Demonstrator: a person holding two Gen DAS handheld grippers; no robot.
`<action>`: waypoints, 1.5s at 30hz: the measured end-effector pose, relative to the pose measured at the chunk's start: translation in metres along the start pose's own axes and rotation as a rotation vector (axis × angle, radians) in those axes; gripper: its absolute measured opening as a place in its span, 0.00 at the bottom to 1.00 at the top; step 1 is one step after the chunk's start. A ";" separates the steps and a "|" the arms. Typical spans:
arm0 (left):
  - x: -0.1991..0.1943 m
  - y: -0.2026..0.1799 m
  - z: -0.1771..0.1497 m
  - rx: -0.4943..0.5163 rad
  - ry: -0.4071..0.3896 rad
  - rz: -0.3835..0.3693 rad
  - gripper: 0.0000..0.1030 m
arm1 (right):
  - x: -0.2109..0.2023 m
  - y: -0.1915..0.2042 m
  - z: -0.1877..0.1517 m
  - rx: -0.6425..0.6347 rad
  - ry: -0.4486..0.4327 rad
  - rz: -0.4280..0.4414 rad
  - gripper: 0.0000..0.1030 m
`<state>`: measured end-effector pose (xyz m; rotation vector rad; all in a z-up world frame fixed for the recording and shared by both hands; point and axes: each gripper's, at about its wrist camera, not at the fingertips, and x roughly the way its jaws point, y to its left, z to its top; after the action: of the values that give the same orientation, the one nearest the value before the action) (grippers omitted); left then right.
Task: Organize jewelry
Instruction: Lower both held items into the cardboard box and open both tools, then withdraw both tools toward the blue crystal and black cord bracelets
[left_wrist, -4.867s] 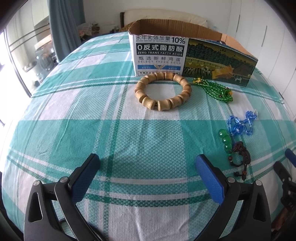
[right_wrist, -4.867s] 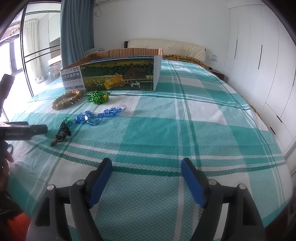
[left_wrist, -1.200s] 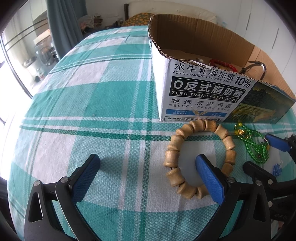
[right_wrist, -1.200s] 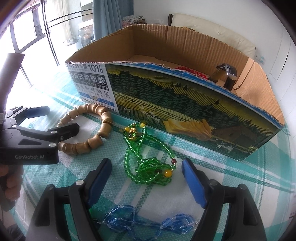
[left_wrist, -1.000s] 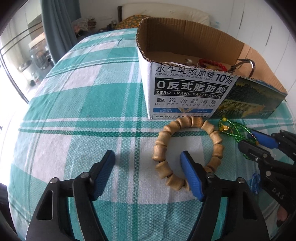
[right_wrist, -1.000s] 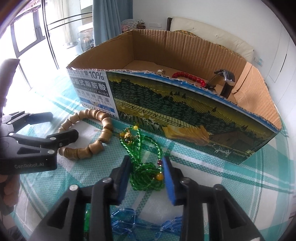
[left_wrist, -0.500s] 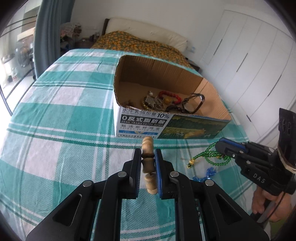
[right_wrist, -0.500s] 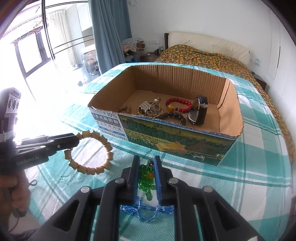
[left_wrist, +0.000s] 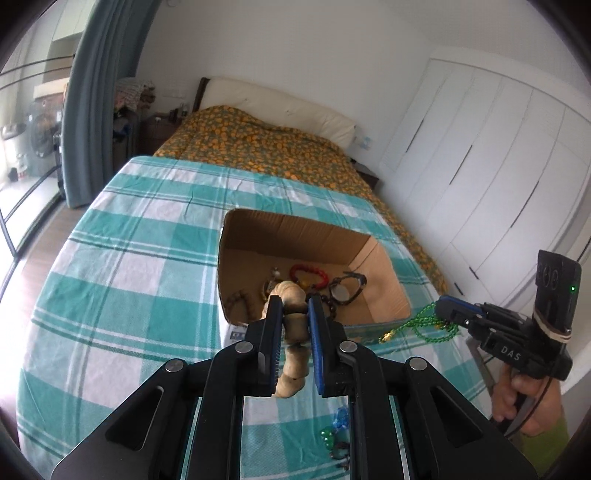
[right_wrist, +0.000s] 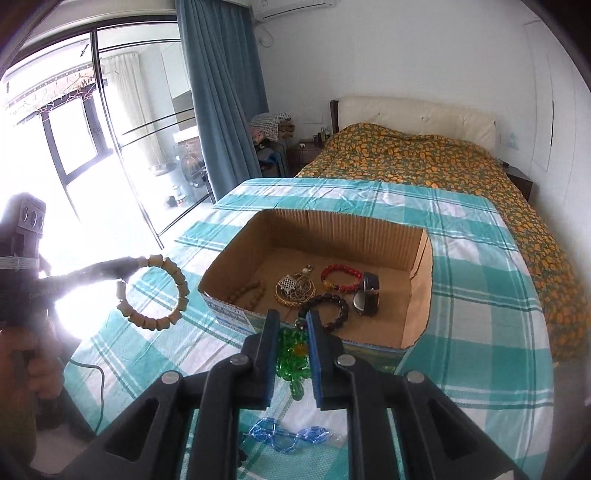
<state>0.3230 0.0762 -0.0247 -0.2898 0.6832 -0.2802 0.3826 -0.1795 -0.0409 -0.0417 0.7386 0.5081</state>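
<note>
My left gripper (left_wrist: 294, 306) is shut on the wooden bead bracelet (left_wrist: 293, 325) and holds it in the air before the open cardboard box (left_wrist: 395, 295). The bracelet also hangs in the right wrist view (right_wrist: 159, 291). My right gripper (right_wrist: 290, 325) is shut on the green bead necklace (right_wrist: 293, 360), lifted near the box's front wall (right_wrist: 236, 315). From the left wrist view the necklace (left_wrist: 421, 325) dangles from the right gripper (left_wrist: 448, 312). The box holds a red bracelet (right_wrist: 340, 275), a dark bead bracelet (right_wrist: 332, 306), a watch (right_wrist: 367, 297) and a gold piece (right_wrist: 293, 288).
A blue crystal chain (right_wrist: 291, 437) lies on the green plaid cloth (right_wrist: 476, 295) below my right gripper. Small green and dark bead pieces (left_wrist: 334, 443) lie on the cloth near it. A bed with an orange-patterned cover (right_wrist: 424, 158) stands behind the table. White wardrobes (left_wrist: 498, 184) stand at right.
Both grippers have risen higher with their loads and moved toward the box. The view now looks down further into the box.
</note>
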 end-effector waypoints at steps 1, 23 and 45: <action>0.003 -0.001 0.007 0.008 -0.006 0.004 0.13 | -0.001 -0.004 0.007 0.001 -0.007 -0.007 0.15; 0.123 0.020 0.019 0.029 0.083 0.206 0.91 | 0.074 -0.090 0.000 0.135 0.078 -0.133 0.55; -0.097 0.071 -0.051 0.026 -0.079 0.573 0.99 | -0.007 -0.076 -0.173 0.137 0.120 -0.409 0.73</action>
<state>0.2290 0.1668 -0.0322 -0.0705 0.6556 0.2679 0.3030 -0.2865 -0.1757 -0.0940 0.8553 0.0641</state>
